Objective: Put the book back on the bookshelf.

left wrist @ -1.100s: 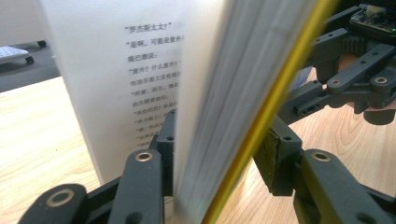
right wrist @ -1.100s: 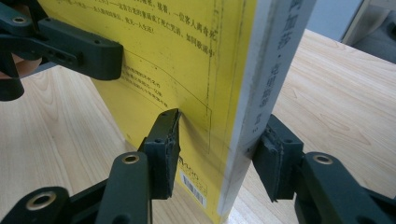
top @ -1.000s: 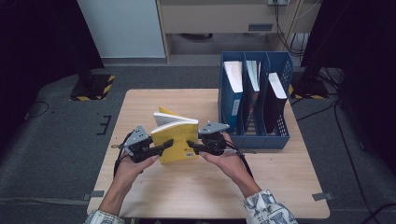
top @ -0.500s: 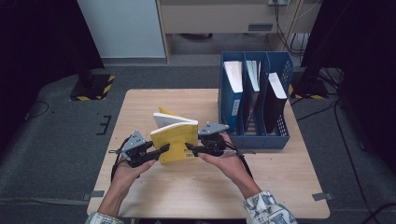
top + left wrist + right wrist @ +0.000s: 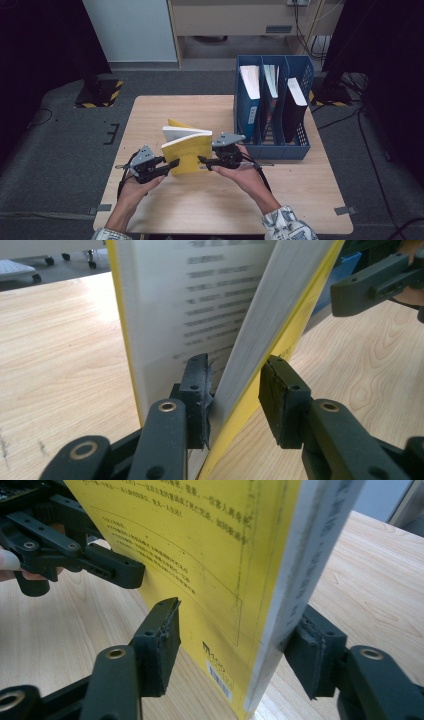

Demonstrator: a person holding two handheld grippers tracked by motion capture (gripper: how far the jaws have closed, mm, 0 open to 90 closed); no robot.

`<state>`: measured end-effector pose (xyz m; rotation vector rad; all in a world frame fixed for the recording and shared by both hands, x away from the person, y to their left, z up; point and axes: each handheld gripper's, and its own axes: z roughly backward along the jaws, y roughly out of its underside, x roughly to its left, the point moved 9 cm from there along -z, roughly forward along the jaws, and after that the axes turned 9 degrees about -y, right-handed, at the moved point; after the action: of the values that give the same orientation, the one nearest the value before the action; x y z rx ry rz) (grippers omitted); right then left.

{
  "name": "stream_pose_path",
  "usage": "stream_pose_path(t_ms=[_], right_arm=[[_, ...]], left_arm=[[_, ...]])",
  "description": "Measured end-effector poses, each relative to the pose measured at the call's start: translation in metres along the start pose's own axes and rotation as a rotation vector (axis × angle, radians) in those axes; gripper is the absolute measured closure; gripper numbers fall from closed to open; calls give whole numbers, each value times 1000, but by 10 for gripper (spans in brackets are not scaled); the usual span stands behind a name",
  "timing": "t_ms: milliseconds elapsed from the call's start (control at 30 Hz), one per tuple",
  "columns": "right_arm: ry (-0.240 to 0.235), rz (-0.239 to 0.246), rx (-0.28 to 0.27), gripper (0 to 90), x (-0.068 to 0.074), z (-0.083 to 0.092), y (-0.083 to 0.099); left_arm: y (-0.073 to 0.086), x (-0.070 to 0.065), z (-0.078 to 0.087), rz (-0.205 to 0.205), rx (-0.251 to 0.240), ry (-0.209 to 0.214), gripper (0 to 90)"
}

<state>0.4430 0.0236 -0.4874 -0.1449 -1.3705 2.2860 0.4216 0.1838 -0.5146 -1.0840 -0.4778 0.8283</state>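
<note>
The yellow book [image 5: 187,151] stands upright on the near middle of the tabletop [image 5: 150,112], partly fanned open, with one tool at each side and the blue file rack [image 5: 272,145] just to its right.

The likeliest trouble, as I judge it, is the book going over or splaying. It rests on its lower edge, and the left tool [image 5: 165,166] has only part of it: in the left gripper view one pad [image 5: 197,390] lies against a printed inner page, while the other pad [image 5: 282,405] stands off the yellow cover with a gap visible. Its jaws have just been closing with that block of pages and cover between them, but they do not yet pinch. If they shut on that slice alone, the far cover could swing loose and the book could twist in the grip.

The right tool [image 5: 206,162] is no safer (its jaws have just been opening). In the right gripper view the near pad [image 5: 162,635] is clear of the back cover, and the far pad [image 5: 312,647] sits just behind the page edges; whether it touches them I cannot tell. So both tools stand apart around the book, neither clamped. A nudge from either side while nothing grips could tip it flat or slide it towards the rack.
</note>
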Motion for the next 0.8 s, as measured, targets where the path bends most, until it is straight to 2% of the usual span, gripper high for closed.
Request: stream_pose_path(t_ms=[167, 300, 700, 800], right_arm=[[-2, 4, -1, 464, 4, 2, 1], [-14, 9, 7, 491, 9, 2, 1], [-38, 19, 9, 490, 19, 1, 1], [-42, 25, 16, 485, 22, 1, 0]], left_arm=[[3, 5, 1, 19, -1, -22, 604], [2, 12, 2, 38, -12, -57, 590], [1, 20, -2, 74, -24, -108, 566], [2, 20, -1, 58, -16, -109, 565]])
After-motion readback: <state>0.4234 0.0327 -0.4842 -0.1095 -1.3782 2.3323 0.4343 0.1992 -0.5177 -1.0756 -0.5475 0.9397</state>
